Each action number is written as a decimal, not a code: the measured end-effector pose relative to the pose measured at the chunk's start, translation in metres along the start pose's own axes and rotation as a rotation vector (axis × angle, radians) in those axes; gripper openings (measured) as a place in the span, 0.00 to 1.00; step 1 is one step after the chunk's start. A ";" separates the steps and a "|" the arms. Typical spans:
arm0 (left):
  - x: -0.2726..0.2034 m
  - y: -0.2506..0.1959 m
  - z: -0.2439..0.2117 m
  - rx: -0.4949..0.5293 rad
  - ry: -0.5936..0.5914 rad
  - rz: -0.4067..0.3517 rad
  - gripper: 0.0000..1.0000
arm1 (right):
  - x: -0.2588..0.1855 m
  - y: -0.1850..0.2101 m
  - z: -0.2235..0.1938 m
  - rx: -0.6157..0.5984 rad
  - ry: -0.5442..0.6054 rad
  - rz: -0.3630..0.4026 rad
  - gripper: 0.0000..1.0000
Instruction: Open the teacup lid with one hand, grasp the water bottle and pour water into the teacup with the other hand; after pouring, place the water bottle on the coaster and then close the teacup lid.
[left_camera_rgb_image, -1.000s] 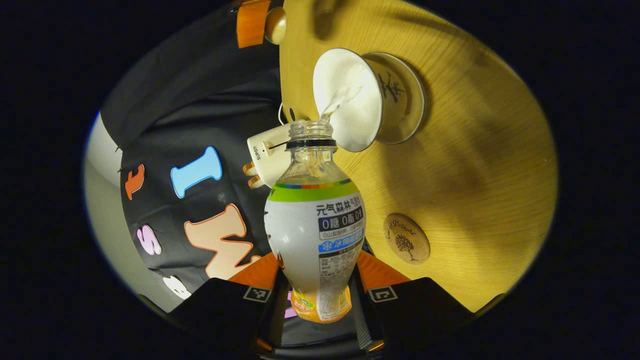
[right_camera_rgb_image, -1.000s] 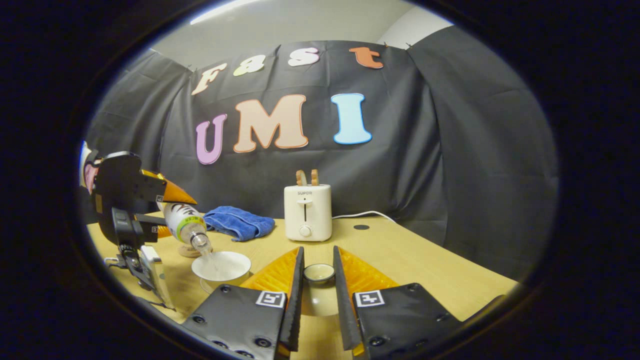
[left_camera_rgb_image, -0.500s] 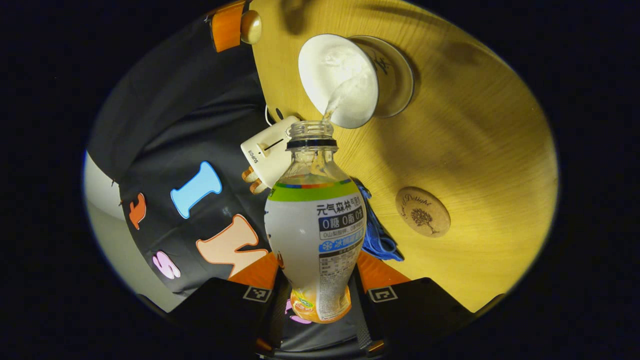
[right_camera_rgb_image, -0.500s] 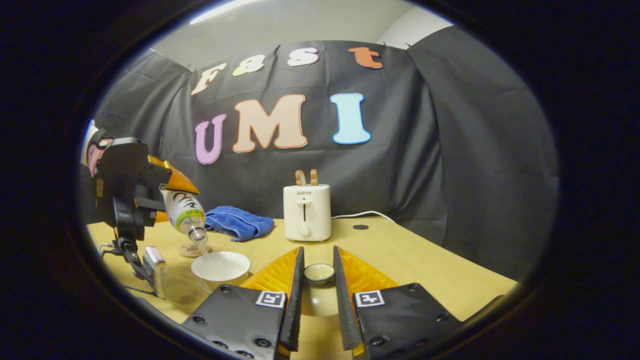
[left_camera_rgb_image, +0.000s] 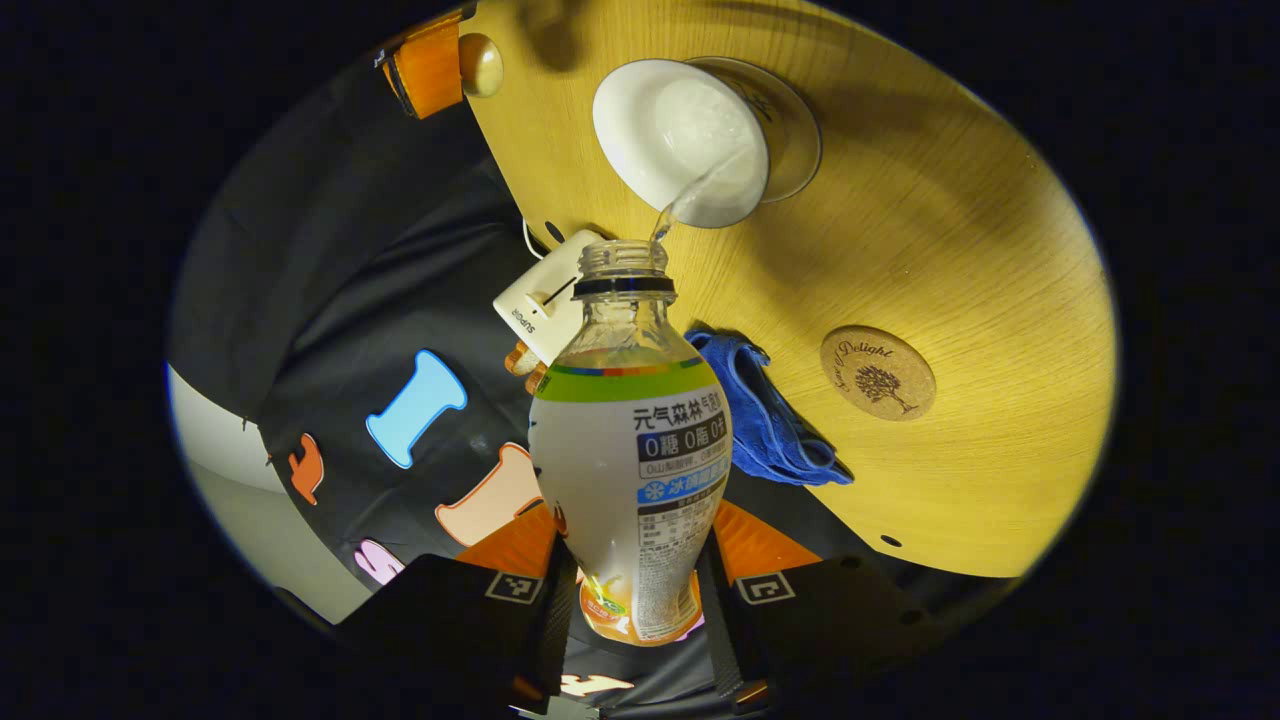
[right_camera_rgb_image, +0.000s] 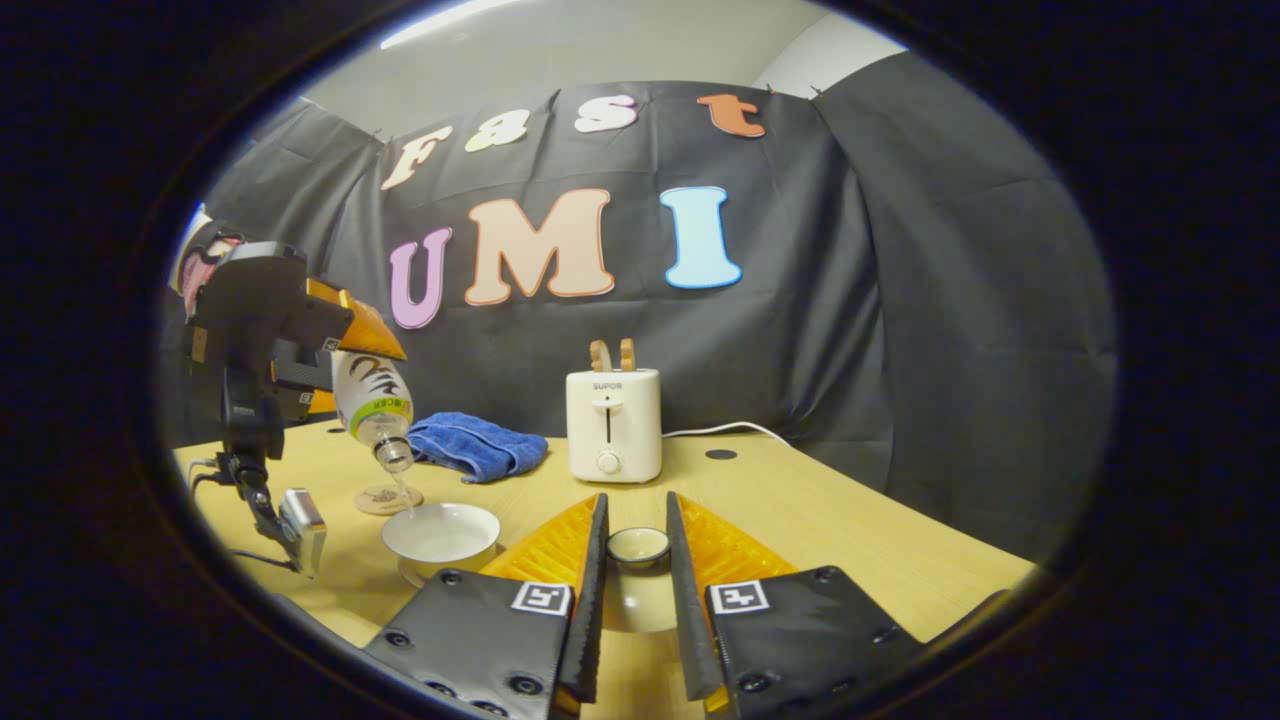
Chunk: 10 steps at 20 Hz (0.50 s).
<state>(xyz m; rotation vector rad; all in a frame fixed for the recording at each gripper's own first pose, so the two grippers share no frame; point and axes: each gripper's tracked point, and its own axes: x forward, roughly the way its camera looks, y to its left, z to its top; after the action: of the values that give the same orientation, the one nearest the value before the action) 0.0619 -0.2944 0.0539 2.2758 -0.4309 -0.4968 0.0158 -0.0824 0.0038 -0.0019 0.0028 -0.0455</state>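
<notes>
Water bottle tilting mouth-down over the teacup, gripped around its lower body between both fingers of the left hand-held gripper. Thin stream of water running from the open neck into the cup. In the right gripper view, bottle hanging above the white teacup at the near left of the bench, with the left hand-held gripper clamping it from above left. Teacup sitting on its saucer, uncovered. Teacup lid being held off the cup, to its right, by its knob, pinched between the narrowly set fingers of the right hand-held gripper. Round cork coaster lying bare on the bench, just beyond the cup in the right gripper view. Blue cloth lying crumpled at the far left, near the coaster. White toaster standing at the far middle against the booth wall, right of the cloth.
</notes>
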 end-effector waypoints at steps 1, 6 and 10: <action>0.000 0.000 0.001 0.001 -0.003 0.003 0.55 | 0.000 0.000 0.000 0.000 0.000 0.000 0.36; 0.004 -0.012 0.008 -0.102 -0.025 -0.023 0.54 | 0.000 0.000 0.000 0.000 0.000 0.000 0.36; 0.004 -0.036 0.020 -0.352 -0.060 -0.060 0.55 | 0.001 0.000 0.000 0.000 0.000 0.000 0.36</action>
<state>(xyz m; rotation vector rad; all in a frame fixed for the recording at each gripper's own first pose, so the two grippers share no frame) 0.0613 -0.2839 0.0136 1.9426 -0.2794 -0.6212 0.0165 -0.0827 0.0036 -0.0017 0.0024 -0.0456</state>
